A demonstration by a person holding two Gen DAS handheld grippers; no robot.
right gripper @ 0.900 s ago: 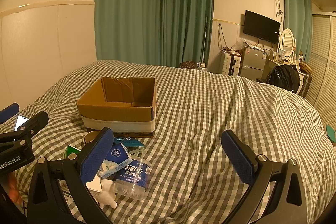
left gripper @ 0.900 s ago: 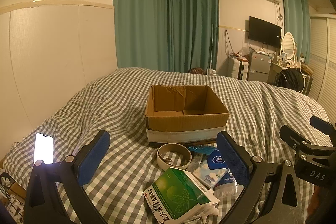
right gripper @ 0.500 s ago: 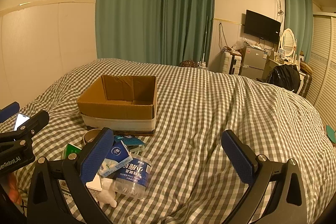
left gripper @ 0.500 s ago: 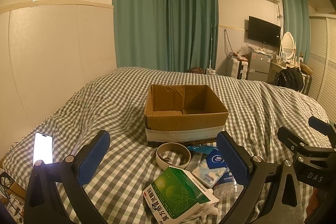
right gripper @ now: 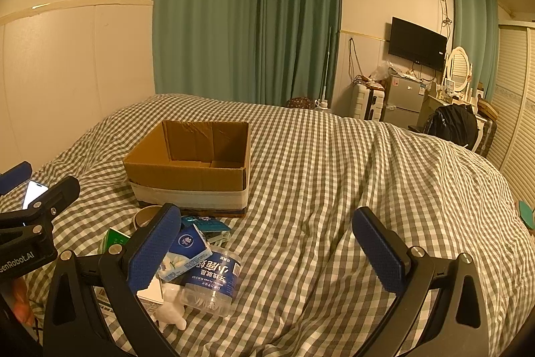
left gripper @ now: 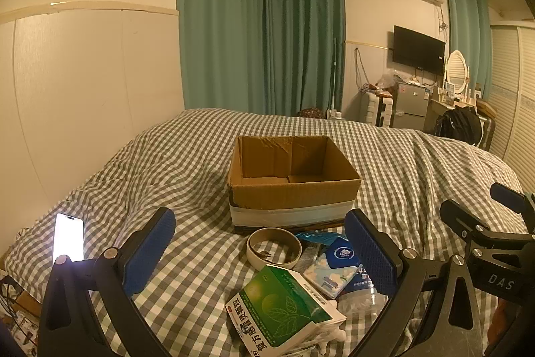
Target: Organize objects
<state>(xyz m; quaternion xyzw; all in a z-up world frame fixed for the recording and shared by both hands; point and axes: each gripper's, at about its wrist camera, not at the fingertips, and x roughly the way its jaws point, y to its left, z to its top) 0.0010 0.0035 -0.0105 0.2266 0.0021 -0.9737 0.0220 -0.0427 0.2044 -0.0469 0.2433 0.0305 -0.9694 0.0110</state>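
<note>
An empty cardboard box (left gripper: 294, 186) (right gripper: 190, 169) stands on the checked bed cover. In front of it lies a small heap: a tape roll (left gripper: 274, 247), a green medicine carton (left gripper: 284, 313), a blue-and-white tissue pack (left gripper: 337, 266) (right gripper: 185, 251) and a clear plastic jar with a blue label (right gripper: 212, 285). My left gripper (left gripper: 260, 253) hovers open just above the heap, nothing between its fingers. My right gripper (right gripper: 267, 250) is open too, over bare cover to the right of the heap; its left finger (right gripper: 152, 251) overlaps the tissue pack in view.
A lit phone (left gripper: 68, 236) lies on the bed cover at the left edge. A small white figurine (right gripper: 172, 306) sits by the jar. The bed cover (right gripper: 334, 189) stretches wide to the right. A fridge, a desk and a black backpack (right gripper: 451, 122) stand beyond the bed.
Both views have shifted only slightly; the heap and box sit a touch lower and nearer in the frames. Both grippers stay open and nothing has been picked up.
</note>
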